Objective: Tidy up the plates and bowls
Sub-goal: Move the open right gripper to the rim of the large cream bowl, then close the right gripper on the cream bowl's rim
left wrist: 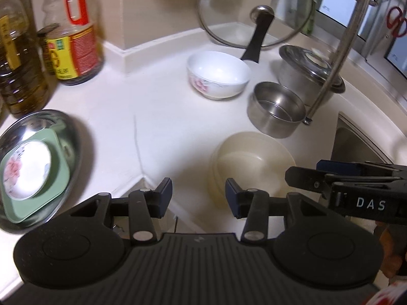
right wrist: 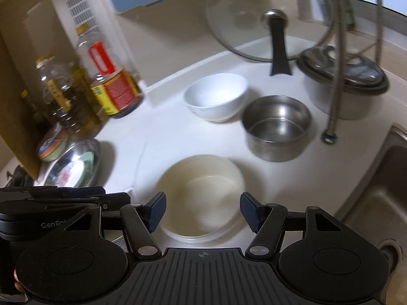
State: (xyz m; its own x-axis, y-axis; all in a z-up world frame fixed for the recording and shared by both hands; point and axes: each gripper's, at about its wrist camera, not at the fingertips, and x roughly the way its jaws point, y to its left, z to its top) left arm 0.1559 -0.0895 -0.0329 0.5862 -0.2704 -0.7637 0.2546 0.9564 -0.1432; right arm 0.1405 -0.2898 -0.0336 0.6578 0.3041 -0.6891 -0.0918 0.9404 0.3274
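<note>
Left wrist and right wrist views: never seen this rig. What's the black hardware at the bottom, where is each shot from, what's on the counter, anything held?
There is no robot arm. A person carries a two-finger handheld tool in each hand, and a fisheye camera on each looks forward along its fingers. The black hardware at the bottom of each picture is that tool itself.

In the left wrist view you see the left tool, open and empty. In the right wrist view, the right tool is open too, holding nothing, its fingers either side of the cream plastic bowl.

On the white counter also stand a white ceramic bowl with a pink flower, a small round steel container, a lidded steel pot, a glass pan lid leaning on the wall, and oil bottles. At left, a steel plate carries a green square plate and a small flowered dish.
</note>
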